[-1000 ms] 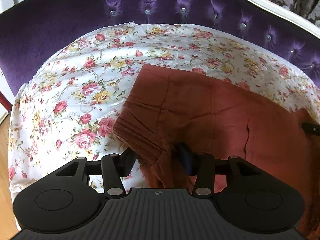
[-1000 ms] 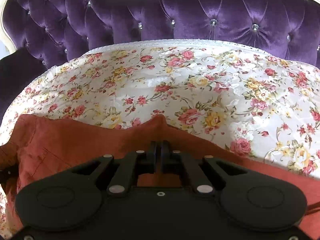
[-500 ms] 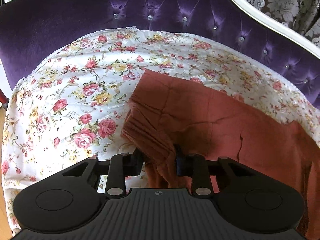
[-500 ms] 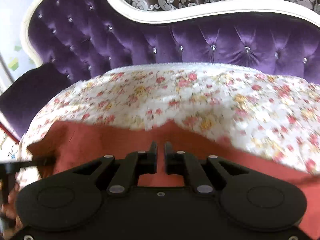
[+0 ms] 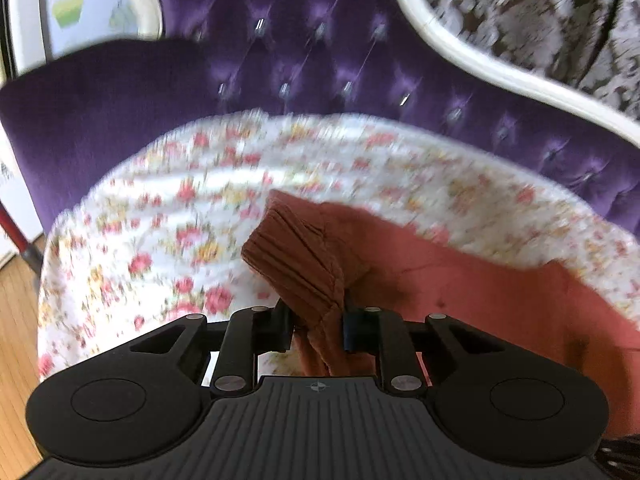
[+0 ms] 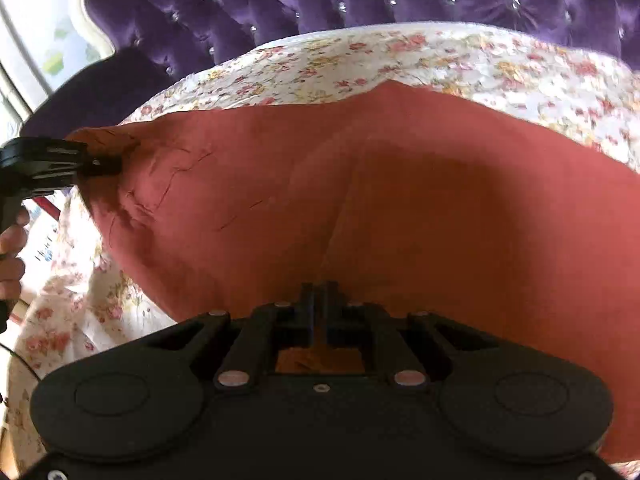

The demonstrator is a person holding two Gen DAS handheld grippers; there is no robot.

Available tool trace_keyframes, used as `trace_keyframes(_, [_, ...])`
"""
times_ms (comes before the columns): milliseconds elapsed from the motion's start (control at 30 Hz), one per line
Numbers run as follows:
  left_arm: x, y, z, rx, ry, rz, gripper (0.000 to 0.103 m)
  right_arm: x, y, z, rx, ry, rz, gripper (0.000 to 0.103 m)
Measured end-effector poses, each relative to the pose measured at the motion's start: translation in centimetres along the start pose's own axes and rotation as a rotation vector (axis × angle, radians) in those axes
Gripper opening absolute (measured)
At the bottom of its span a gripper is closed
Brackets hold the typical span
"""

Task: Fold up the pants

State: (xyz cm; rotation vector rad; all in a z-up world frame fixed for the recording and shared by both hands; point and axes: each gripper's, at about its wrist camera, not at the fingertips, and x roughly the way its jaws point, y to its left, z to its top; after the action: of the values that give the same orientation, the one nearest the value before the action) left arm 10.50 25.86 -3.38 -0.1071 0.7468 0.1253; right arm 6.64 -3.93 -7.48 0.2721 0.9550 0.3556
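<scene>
The rust pants hang lifted over the floral sheet — left gripper, jaws just closing, pinches the ribbed waistband, right gripper pressed tight on another fold.

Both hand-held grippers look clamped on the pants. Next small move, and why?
Probably carry both corners together across the pants to lay the fold. The left hand-held gripper, jaws just closing, pinches the ribbed waistband; the right hand-held gripper is shut on the fabric edge, which is lifted off the floral sheet.
</scene>
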Motion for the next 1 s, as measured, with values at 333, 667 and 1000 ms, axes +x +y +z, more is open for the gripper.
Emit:
trace_keyframes(333, [-11.5,-11.9,2.0,0.22,-0.226,-0.11,0.02,-5.1,-5.0,-0.9,0.119,-0.127,0.008,0.014])
trace_keyframes(667, [-11.0,-29.4,-6.3,0.47,-0.149,-0.407,0.036,-9.9,-12.9,-3.9,0.217,-0.184,-0.175,0.024])
trace_keyframes(1000, [-11.0,-31.5,-10.5,0.489,-0.096,-0.471,0.048,-13.0,-16.1,-5.7,0.275,-0.218,-0.187,0.024])
